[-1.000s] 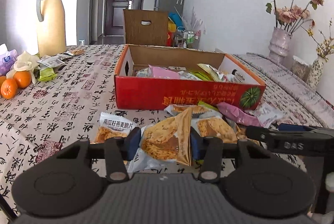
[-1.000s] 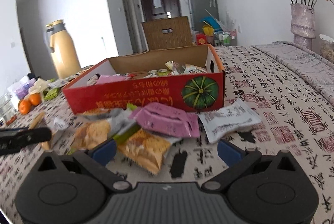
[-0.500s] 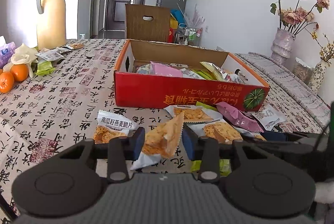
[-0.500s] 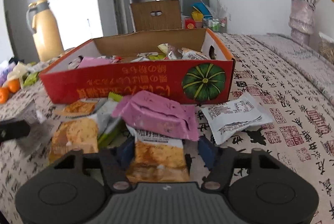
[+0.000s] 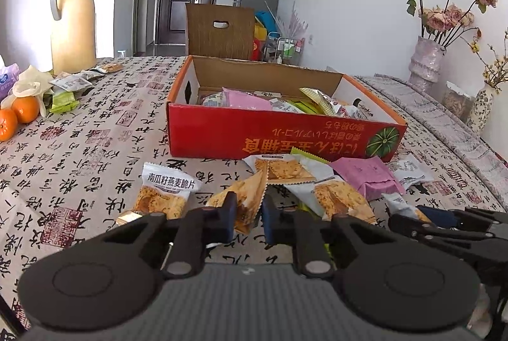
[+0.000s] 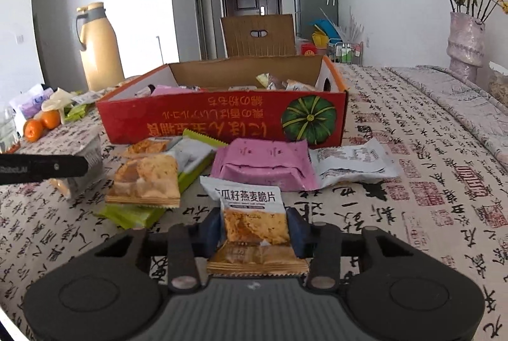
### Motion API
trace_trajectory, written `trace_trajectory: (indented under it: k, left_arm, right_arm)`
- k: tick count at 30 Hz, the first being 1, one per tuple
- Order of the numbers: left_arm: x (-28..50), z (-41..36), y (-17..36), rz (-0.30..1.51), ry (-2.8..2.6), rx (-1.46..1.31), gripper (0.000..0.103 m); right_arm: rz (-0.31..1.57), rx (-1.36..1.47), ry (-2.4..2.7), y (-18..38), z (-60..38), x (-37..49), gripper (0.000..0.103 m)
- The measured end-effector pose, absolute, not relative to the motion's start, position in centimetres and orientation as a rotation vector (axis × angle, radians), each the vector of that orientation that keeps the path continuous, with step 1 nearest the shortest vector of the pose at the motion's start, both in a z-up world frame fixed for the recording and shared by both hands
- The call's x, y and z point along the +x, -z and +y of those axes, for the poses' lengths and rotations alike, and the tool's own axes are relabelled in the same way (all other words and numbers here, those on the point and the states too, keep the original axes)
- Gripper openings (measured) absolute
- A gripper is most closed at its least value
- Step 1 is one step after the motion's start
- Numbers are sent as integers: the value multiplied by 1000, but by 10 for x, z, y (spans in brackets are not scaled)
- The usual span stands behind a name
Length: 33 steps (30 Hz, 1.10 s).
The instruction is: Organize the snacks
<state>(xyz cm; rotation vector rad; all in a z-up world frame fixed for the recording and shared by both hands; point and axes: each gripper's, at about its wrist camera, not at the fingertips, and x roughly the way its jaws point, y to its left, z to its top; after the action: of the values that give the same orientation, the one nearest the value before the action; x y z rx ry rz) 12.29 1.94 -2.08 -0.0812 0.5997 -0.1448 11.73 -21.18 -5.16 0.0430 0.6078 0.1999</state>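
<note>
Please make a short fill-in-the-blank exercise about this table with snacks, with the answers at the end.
1. The left gripper is shut on an orange ______.
2. The snacks go into a red cardboard ______ with a green pumpkin printed on it.
3. Beside the box, a ______ packet lies flat on the tablecloth.
Answers: snack packet; box; pink

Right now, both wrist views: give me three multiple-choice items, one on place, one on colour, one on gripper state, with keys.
1. Where do the oranges lie?
A. inside the box
B. on the table left of the red box
C. beside the vase

2. What colour is the flat packet lying in front of the box?
A. pink
B. blue
C. black

3. What is the left hand-held gripper doing?
A. standing open over bare cloth
B. shut on an orange snack packet
C. holding a flower

Key: B, they sit at the far left edge; A, pink wrapper shows; B, the packet is pinched between both pads.
</note>
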Motion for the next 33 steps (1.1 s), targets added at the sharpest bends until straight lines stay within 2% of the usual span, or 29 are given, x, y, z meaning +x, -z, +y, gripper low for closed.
trace_trajectory:
  k: [10, 15, 17, 18, 19, 21, 23, 24, 30, 33]
  left_arm:
    - [115, 19, -1, 542, 128, -64, 4]
    - [116, 19, -8, 532, 123, -57, 6]
    - [117, 19, -5, 549, 119, -57, 16]
    - [117, 19, -3, 556, 123, -55, 30]
    - [117, 18, 0, 565, 125, -51, 48]
    - [117, 15, 8, 581, 115, -34, 60]
    - [120, 14, 15, 611, 124, -35, 66]
    - [123, 13, 19, 630, 121, -32, 76]
    - [135, 8, 42, 711, 127, -11, 84]
    - [139, 5, 50, 744, 127, 3, 84]
  right_arm:
    - [564, 65, -199, 38, -219, 111, 42]
    - [552, 72, -207, 34, -219, 111, 43]
    - [552, 77, -208, 34, -220, 111, 43]
    - [553, 79, -207, 35, -221, 111, 43]
    - [555, 82, -206, 36, -222, 111, 43]
    - [557, 86, -204, 38, -224, 111, 43]
    - [560, 91, -203, 39, -225, 111, 43]
    - [561, 93, -203, 40, -226, 111, 43]
    - [573, 101, -200, 45, -229, 111, 43]
    - [578, 106, -196, 46, -229, 111, 43]
